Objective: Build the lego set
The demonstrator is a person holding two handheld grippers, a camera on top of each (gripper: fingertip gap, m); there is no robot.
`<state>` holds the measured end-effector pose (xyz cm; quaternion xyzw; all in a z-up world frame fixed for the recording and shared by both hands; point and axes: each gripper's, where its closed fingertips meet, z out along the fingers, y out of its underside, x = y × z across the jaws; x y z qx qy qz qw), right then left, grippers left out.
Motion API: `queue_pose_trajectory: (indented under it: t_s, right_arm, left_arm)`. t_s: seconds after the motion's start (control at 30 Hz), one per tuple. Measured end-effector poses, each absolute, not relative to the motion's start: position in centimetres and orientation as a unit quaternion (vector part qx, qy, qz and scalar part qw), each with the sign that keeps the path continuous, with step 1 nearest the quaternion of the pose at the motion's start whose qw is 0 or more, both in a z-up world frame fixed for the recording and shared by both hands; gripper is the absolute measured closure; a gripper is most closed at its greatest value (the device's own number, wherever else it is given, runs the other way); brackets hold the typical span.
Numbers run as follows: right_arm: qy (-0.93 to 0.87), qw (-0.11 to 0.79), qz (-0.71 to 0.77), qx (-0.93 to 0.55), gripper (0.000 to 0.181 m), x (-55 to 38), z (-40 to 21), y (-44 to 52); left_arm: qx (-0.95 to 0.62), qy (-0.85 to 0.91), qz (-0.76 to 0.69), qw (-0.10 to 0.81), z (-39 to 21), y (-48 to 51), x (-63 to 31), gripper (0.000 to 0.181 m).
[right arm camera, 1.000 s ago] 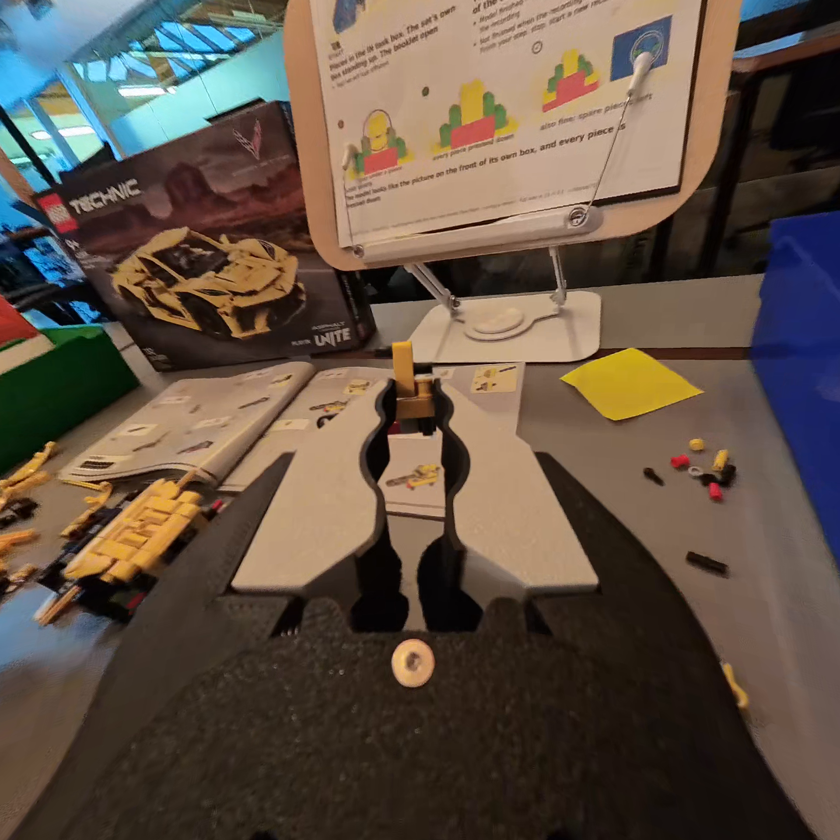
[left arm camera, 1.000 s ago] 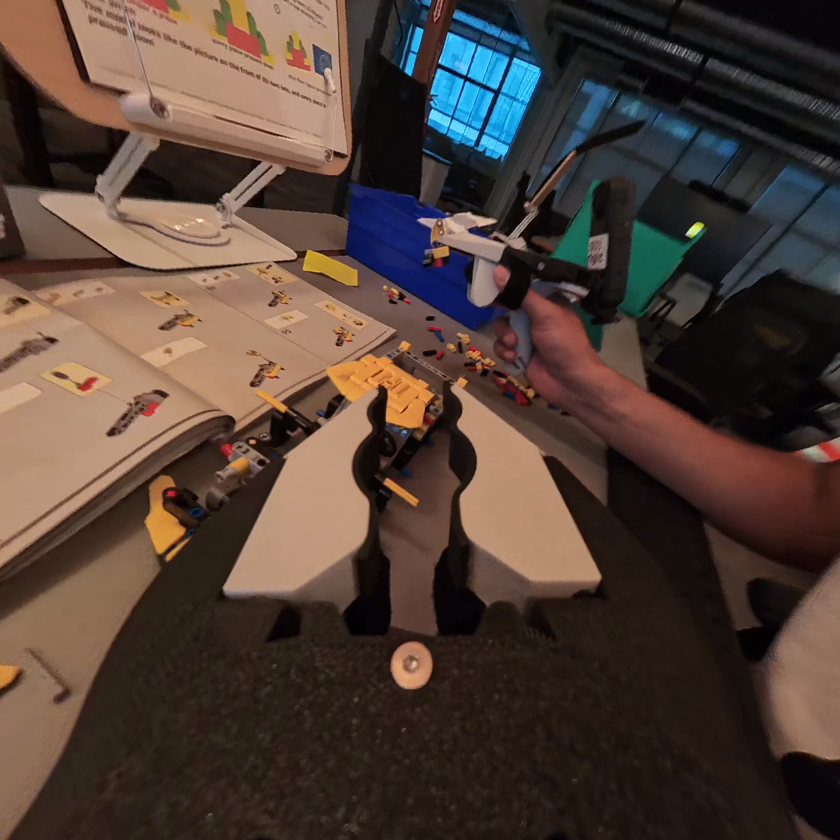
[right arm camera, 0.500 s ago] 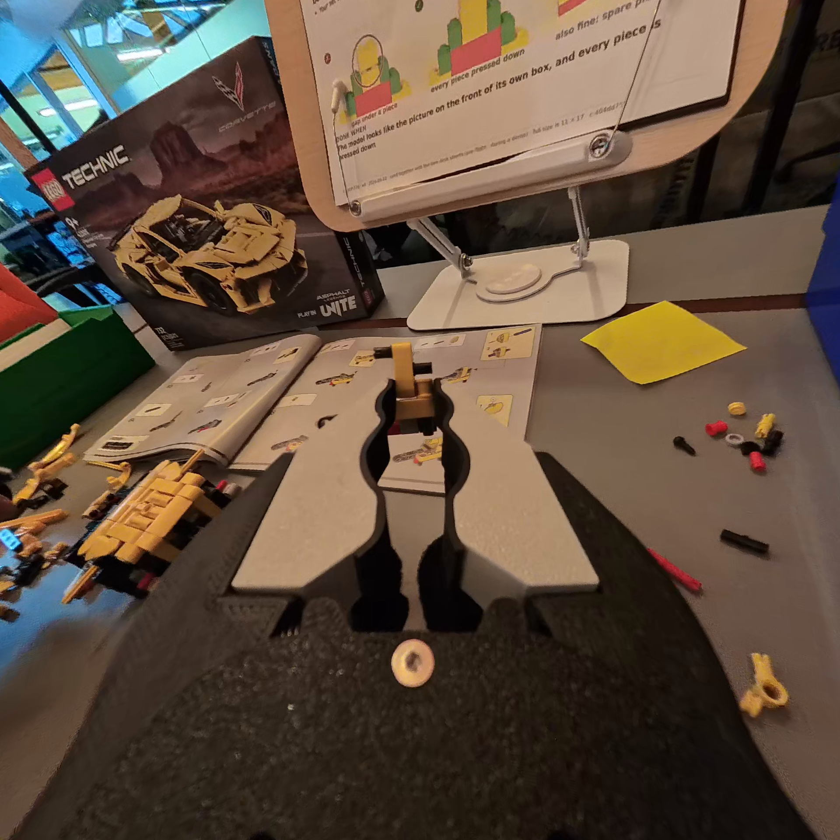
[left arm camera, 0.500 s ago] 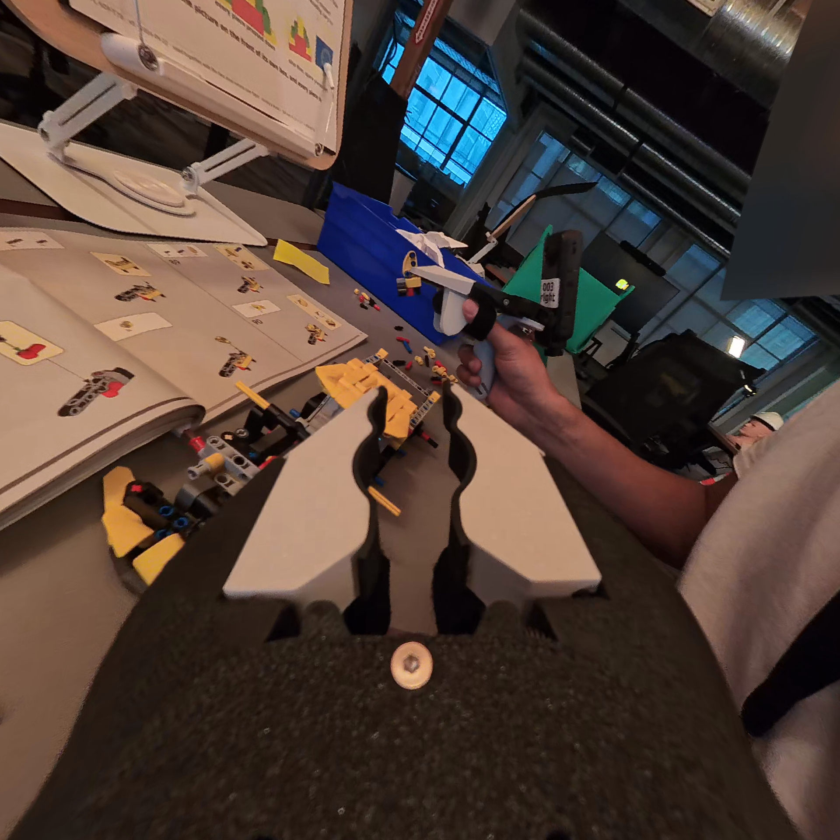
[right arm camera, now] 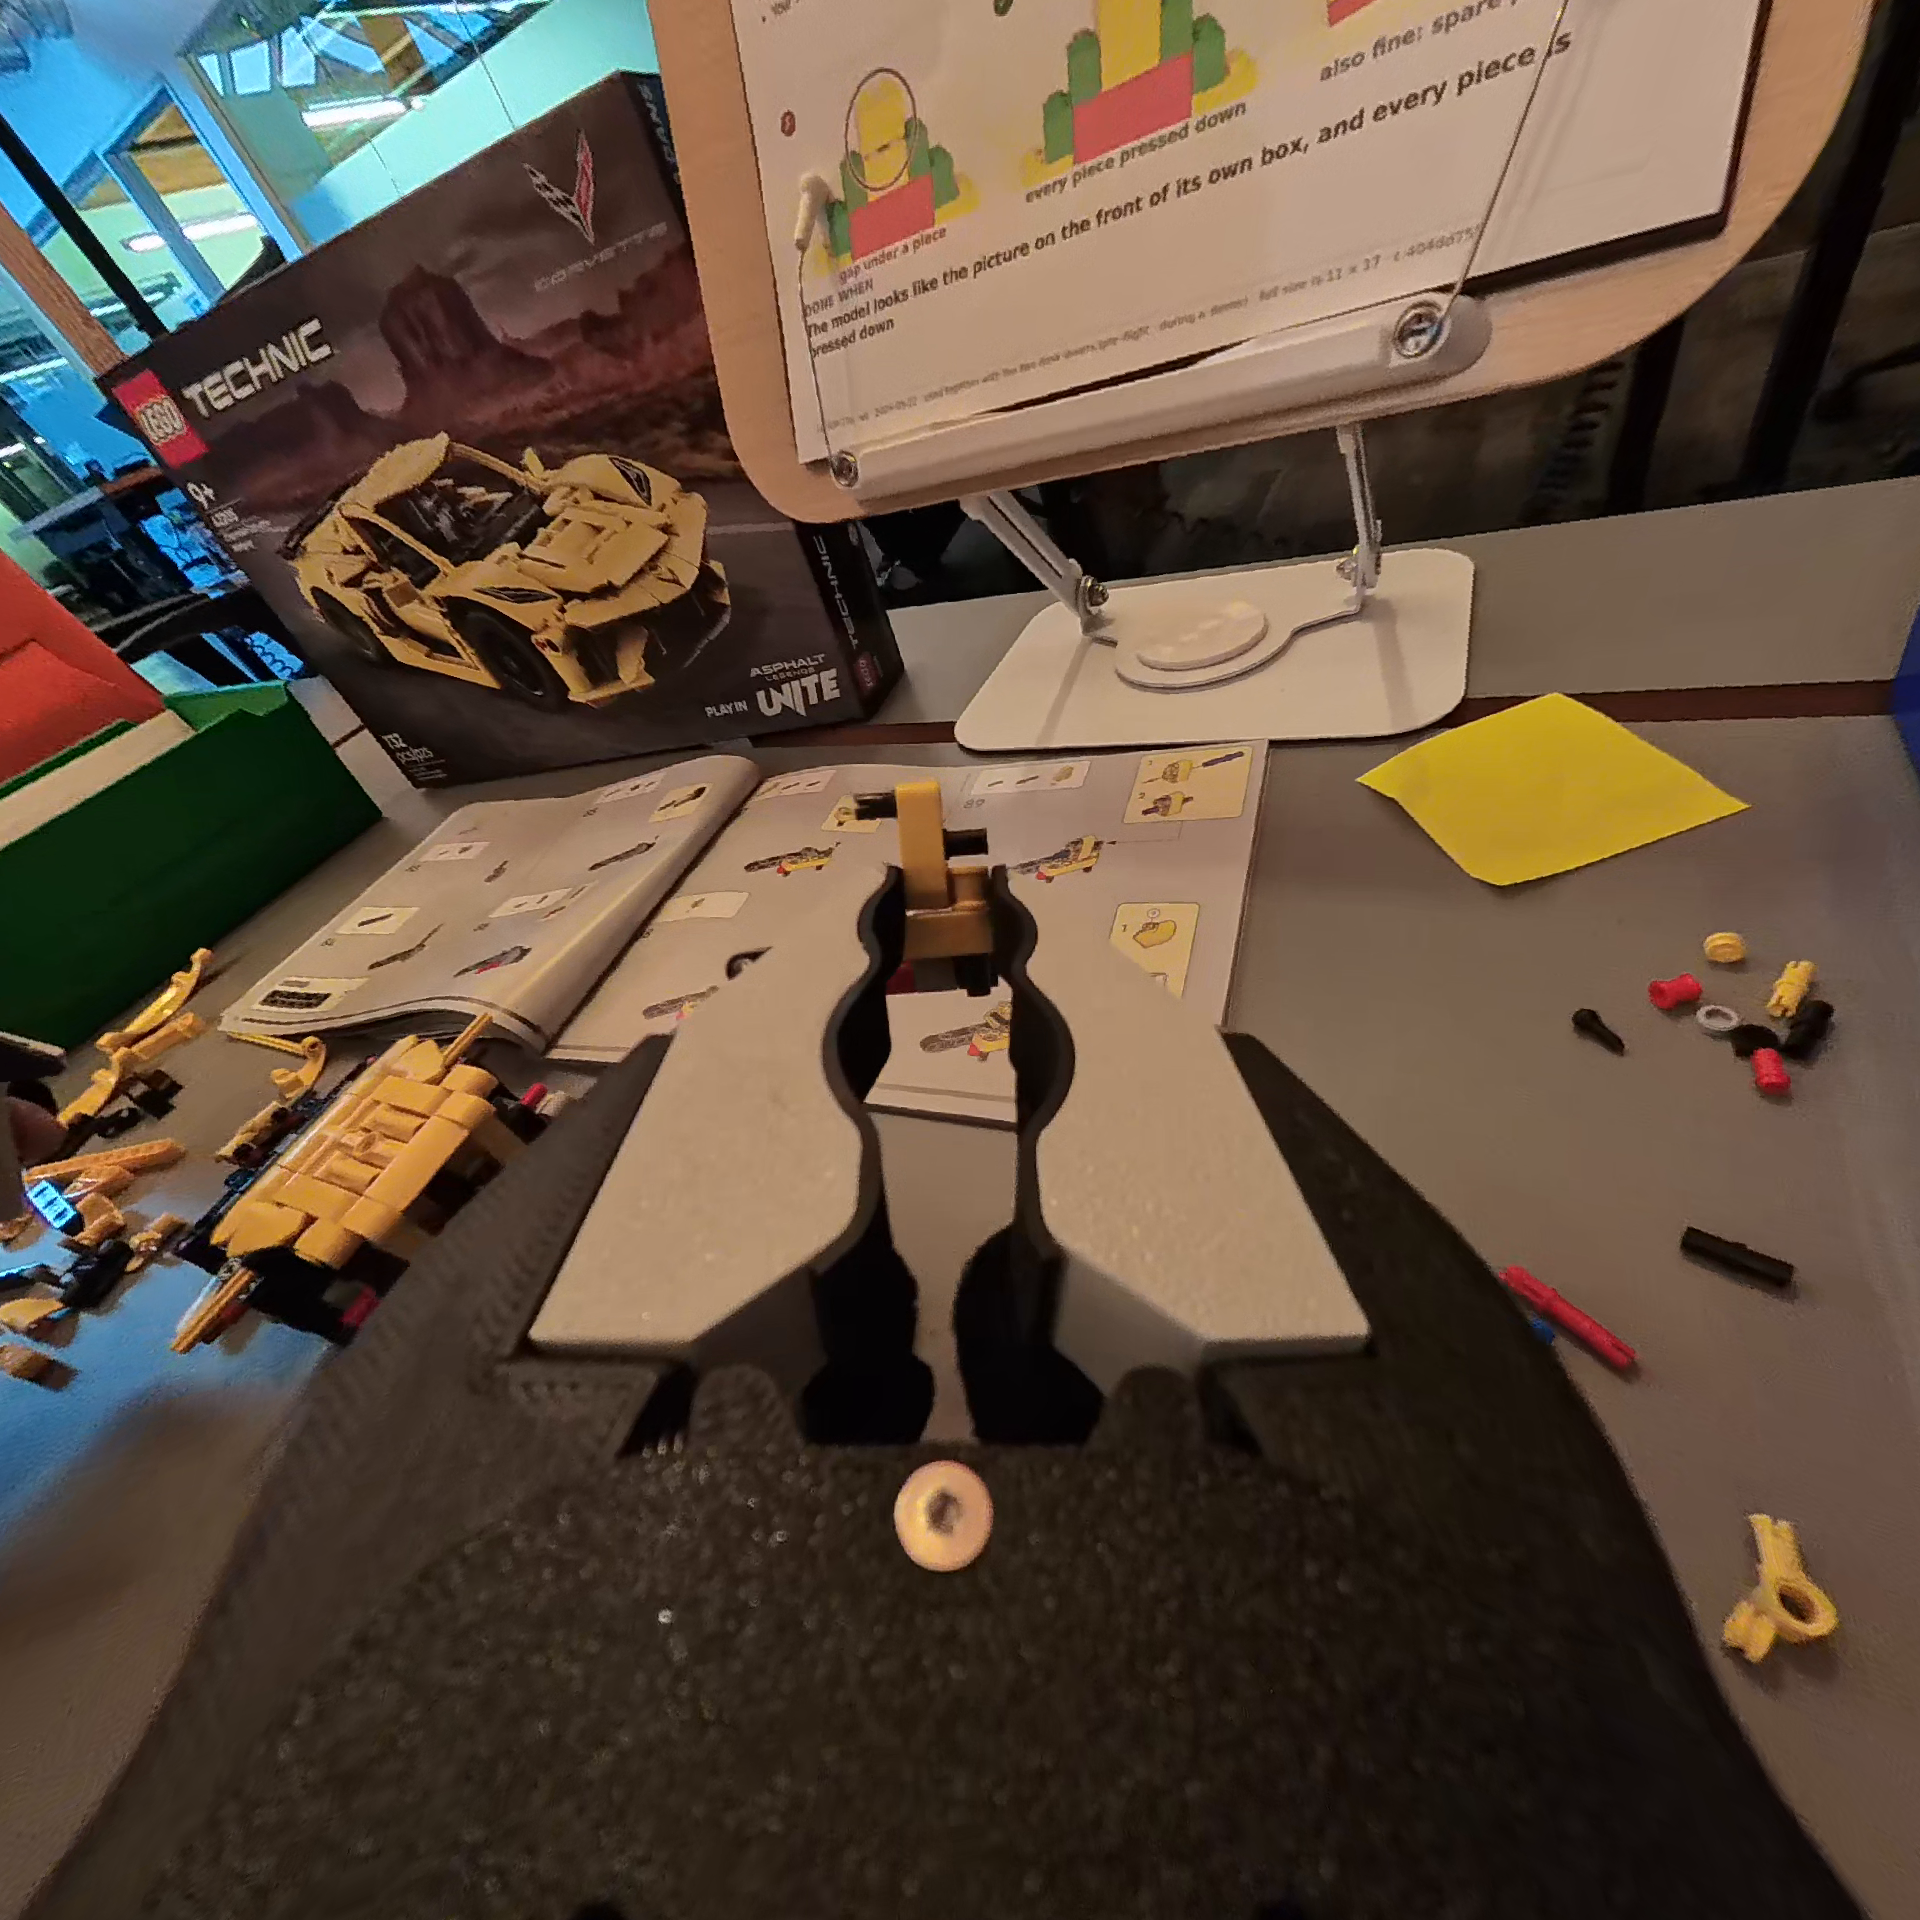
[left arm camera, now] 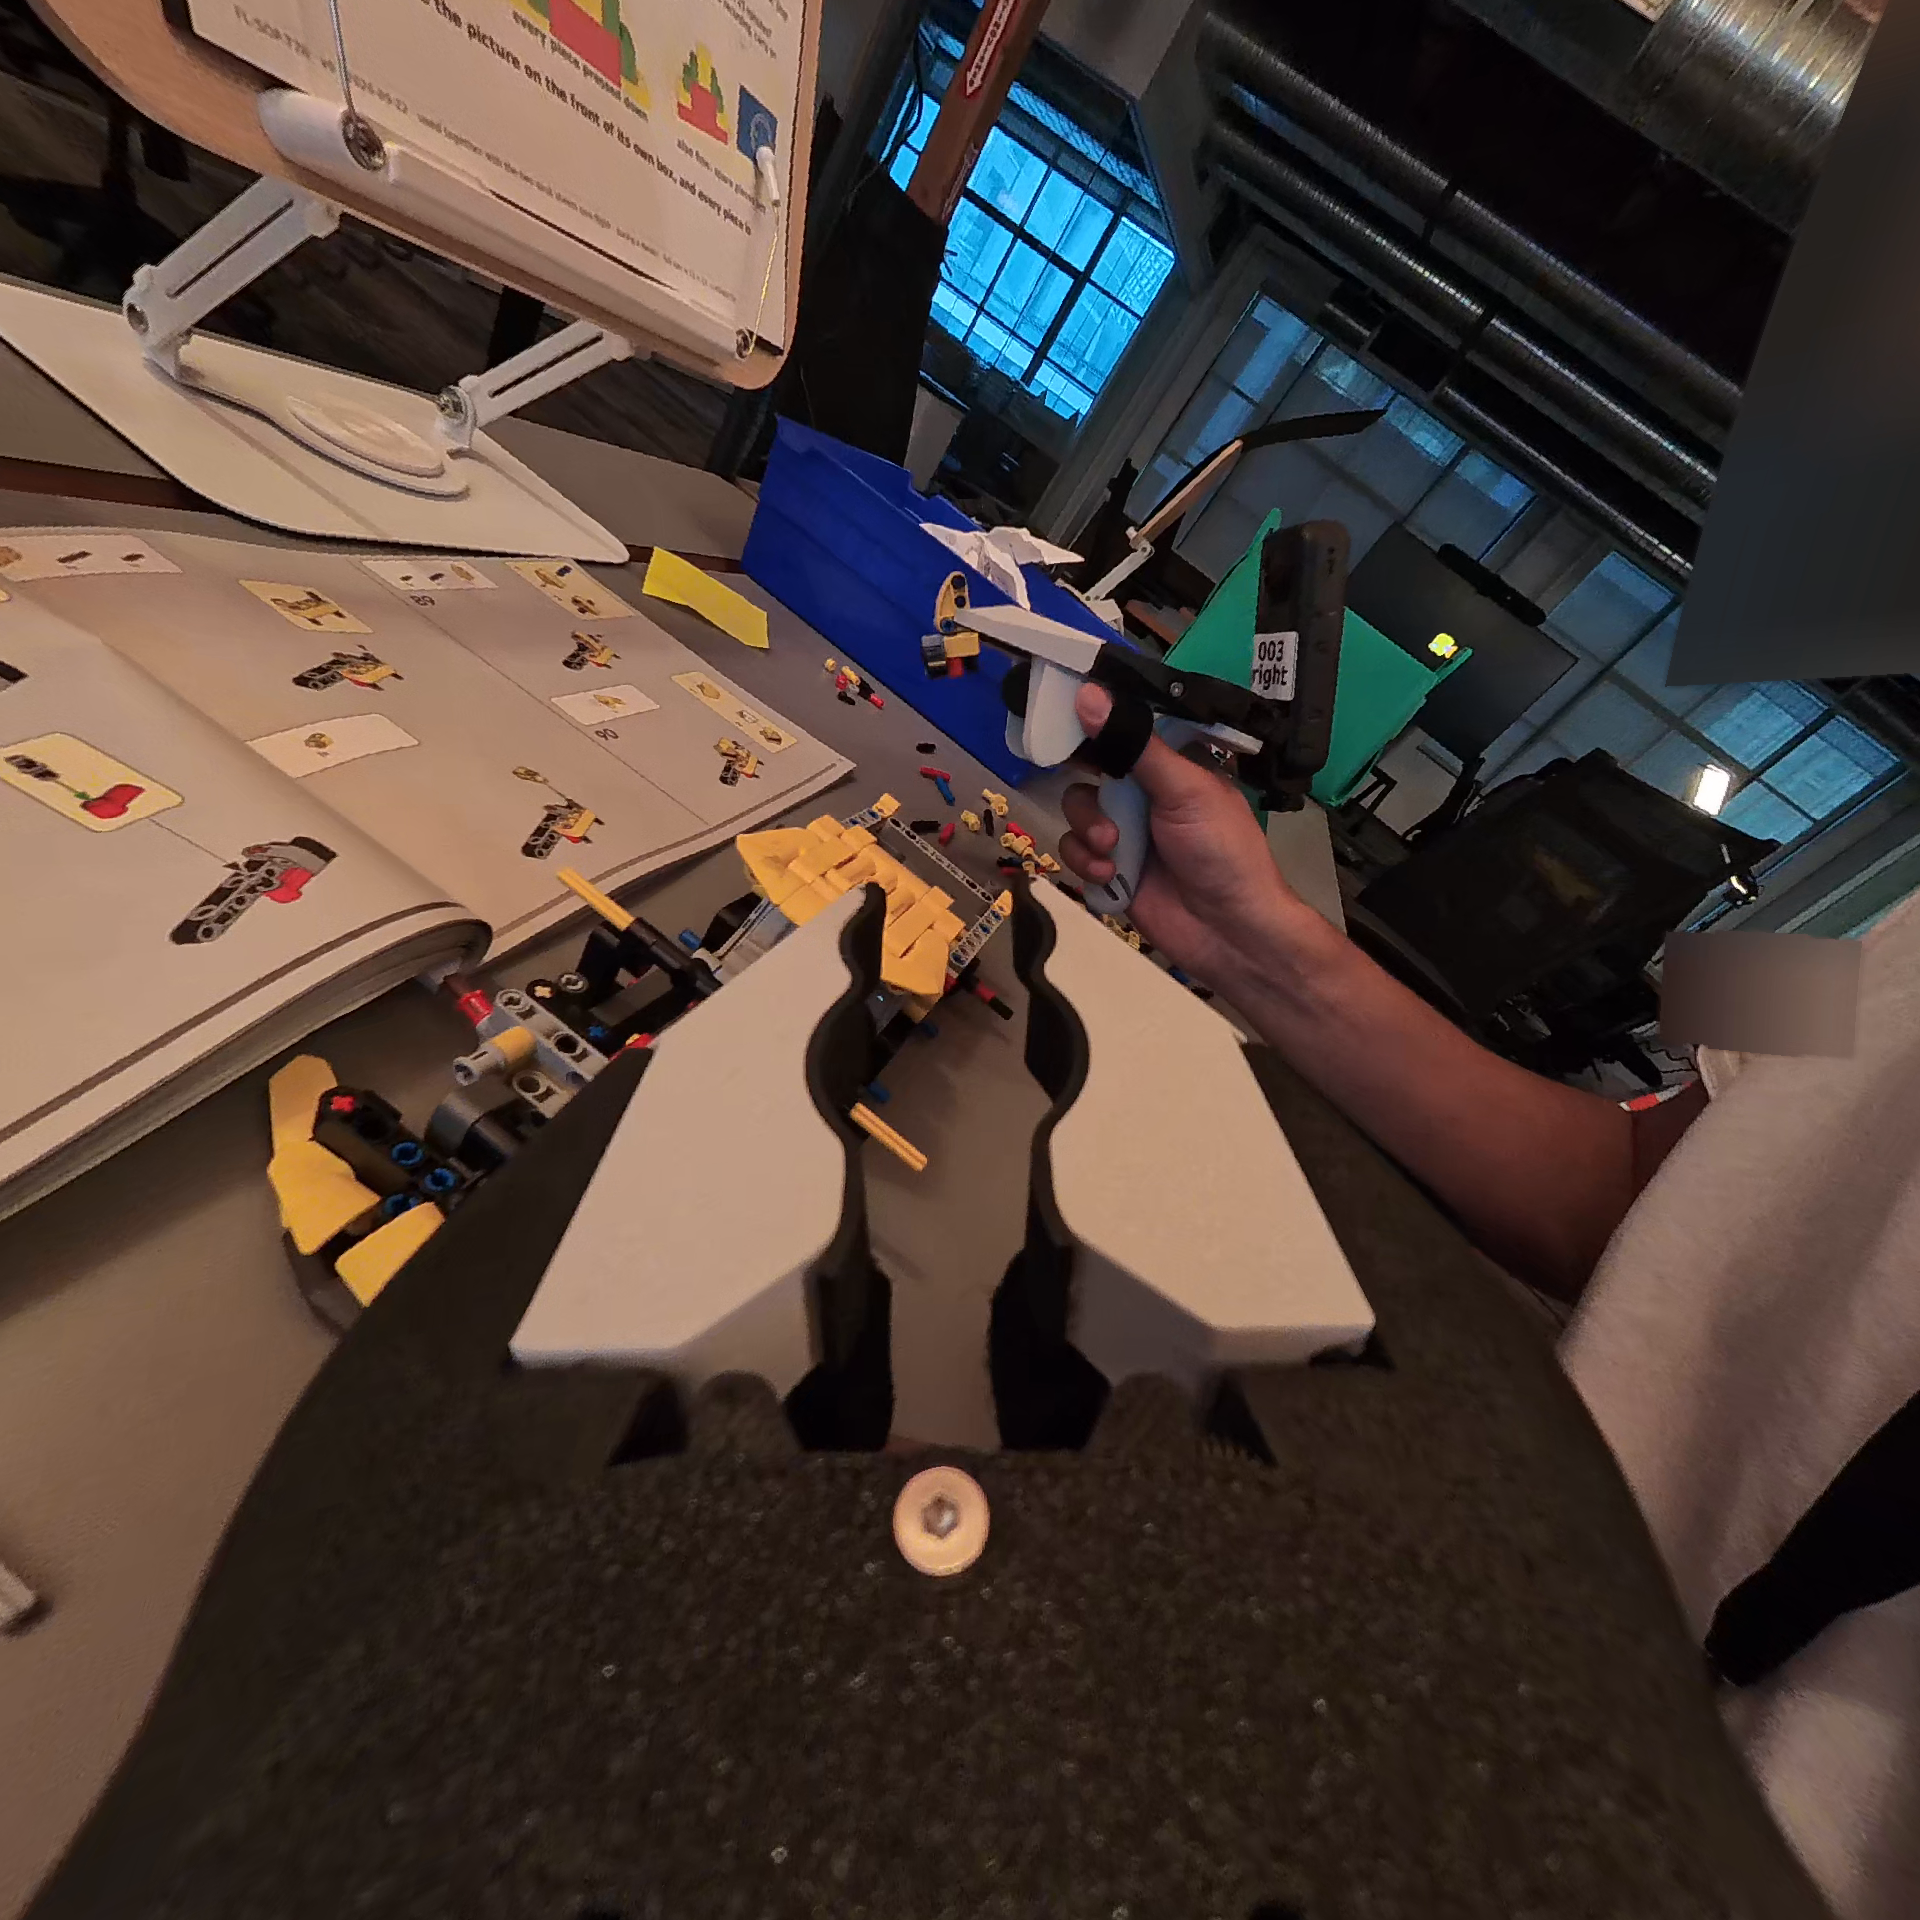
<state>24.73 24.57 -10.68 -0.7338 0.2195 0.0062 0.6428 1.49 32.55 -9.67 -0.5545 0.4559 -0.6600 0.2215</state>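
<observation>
Pinching an angular yellow piece [right arm camera: 940, 883]: right gripper [right arm camera: 943, 894].

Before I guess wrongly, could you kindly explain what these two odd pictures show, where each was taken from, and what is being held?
There is no robot here: a person holds a two-finger tool in each hand, and each tool carries a wide-angle camera looking out along its own fingers.

The left wrist view looks past the left tool, which is open and empty above the half-built yellow model. Farther off you see the person's hand gripping the other tool.

The right wrist view looks past the right tool, which is shut on a small yellow piece held above the table.

On the grey table lie an open instruction booklet, the set's box standing behind it, a sheet on a stand, a yellow paper square and loose small parts.
</observation>
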Motion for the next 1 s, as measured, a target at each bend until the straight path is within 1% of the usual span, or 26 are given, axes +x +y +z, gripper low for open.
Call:
queue_pose_trajectory:
  t_s: [0.3, 0.4, 0.53, 0.6, 0.73, 0.9, 0.93, 0.97, 1.0]
  right_arm:
    - [0.198, 0.647, -0.014, -0.736, 0.166, 24.1, -10.0, 24.5]
    - [0.104, 0.685, 0.005, -0.721, 0.167, 19.3, -7.0, 25.6]
    - [-0.021, 0.681, -0.036, -0.731, 0.166, 11.4, -6.0, 27.8]
    - [-0.041, 0.675, -0.022, -0.736, 0.166, 9.0, -6.3, 28.5]
    - [-0.042, 0.675, 0.022, -0.736, 0.166, 7.2, -6.4, 28.8]
    - [-0.062, 0.67, 0.005, -0.74, 0.167, 5.4, -6.6, 29.2]
    - [-0.072, 0.666, -0.001, -0.742, 0.166, 5.0, -6.8, 29.3]
    - [-0.081, 0.665, -0.011, -0.742, 0.166, 4.7, -6.8, 29.3]
    - [-0.084, 0.667, -0.02, -0.74, 0.167, 4.7, -6.7, 29.3]
  left_arm:
    - [-0.558, 0.469, -0.646, 0.227, -10.3, 32.3, 1.6, 0.157]
    - [-0.558, 0.49, -0.624, 0.243, -10.6, 31.8, 1.8, 0.157]
    - [-0.532, 0.535, -0.588, 0.292, -10.3, 29.9, 2.4, 0.15]
    - [-0.525, 0.542, -0.585, 0.298, -10.1, 29.0, 2.6, 0.149]
    - [-0.527, 0.531, -0.587, 0.309, -9.6, 28.8, 2.6, 0.15]
    - [-0.516, 0.546, -0.589, 0.297, -9.7, 27.5, 2.6, 0.15]
    - [-0.514, 0.543, -0.592, 0.299, -9.4, 27.3, 2.6, 0.156]
    - [-0.517, 0.54, -0.587, 0.308, -9.3, 27.6, 2.6, 0.169]
    - [-0.523, 0.54, -0.578, 0.316, -9.5, 27.9, 2.6, 0.171]
